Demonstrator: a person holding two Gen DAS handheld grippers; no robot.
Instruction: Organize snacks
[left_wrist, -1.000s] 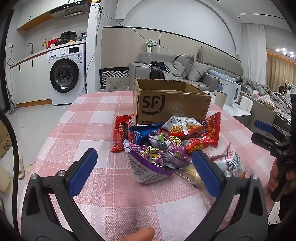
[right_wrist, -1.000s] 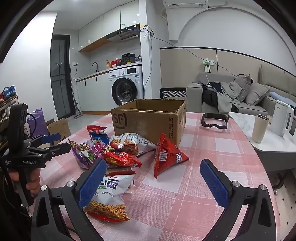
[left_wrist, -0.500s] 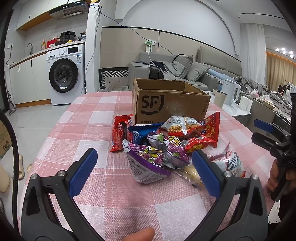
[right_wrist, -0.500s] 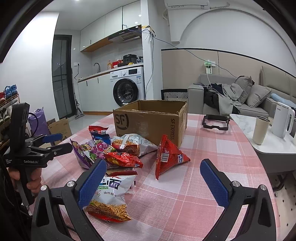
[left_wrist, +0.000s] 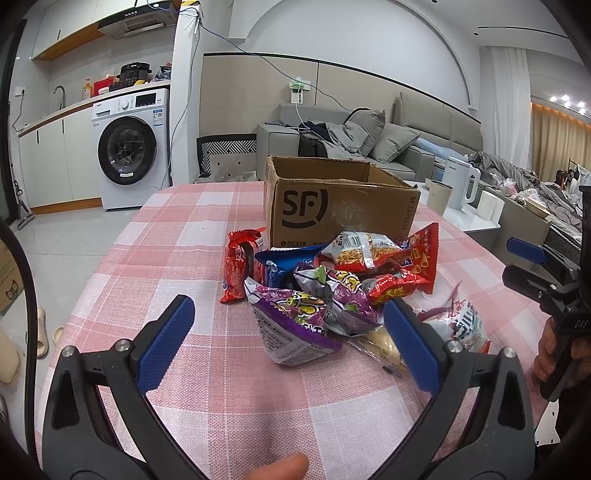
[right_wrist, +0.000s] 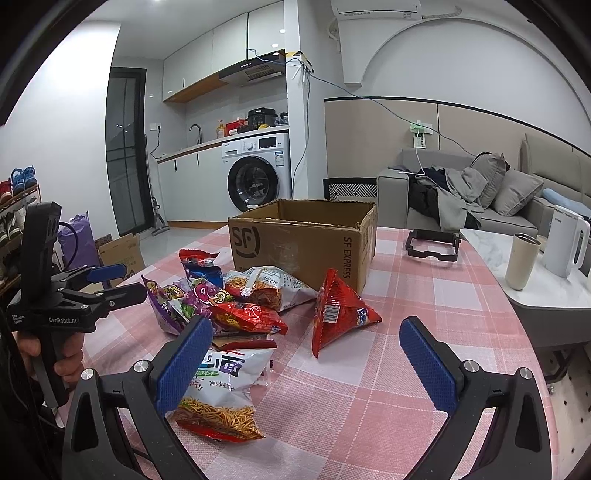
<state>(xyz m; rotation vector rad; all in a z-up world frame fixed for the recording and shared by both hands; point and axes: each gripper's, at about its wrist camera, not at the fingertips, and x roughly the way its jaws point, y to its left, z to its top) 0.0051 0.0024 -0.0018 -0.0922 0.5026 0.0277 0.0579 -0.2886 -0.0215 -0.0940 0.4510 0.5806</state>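
A pile of snack bags lies on the pink checked tablecloth in front of an open cardboard box (left_wrist: 340, 210) (right_wrist: 303, 240). Nearest my left gripper (left_wrist: 290, 334) is a purple bag (left_wrist: 295, 325); behind it lie a blue bag (left_wrist: 277, 266) and red bags (left_wrist: 238, 269). My left gripper is open and empty, just short of the purple bag. My right gripper (right_wrist: 304, 360) is open and empty too. A white noodle-snack bag (right_wrist: 221, 391) lies by its left finger, and a red triangular bag (right_wrist: 338, 310) lies ahead between the fingers.
A black frame-like object (right_wrist: 432, 245) lies on the table right of the box. A marble side table (right_wrist: 546, 288) holds a beige cup (right_wrist: 522, 260) and a white kettle (right_wrist: 565, 245). A sofa and a washing machine stand behind. A fingertip (left_wrist: 279, 467) shows at the bottom edge.
Both views have tilted up slightly, so the box and the snacks sit a little lower in frame. Both grippers stay open; no snack has moved.
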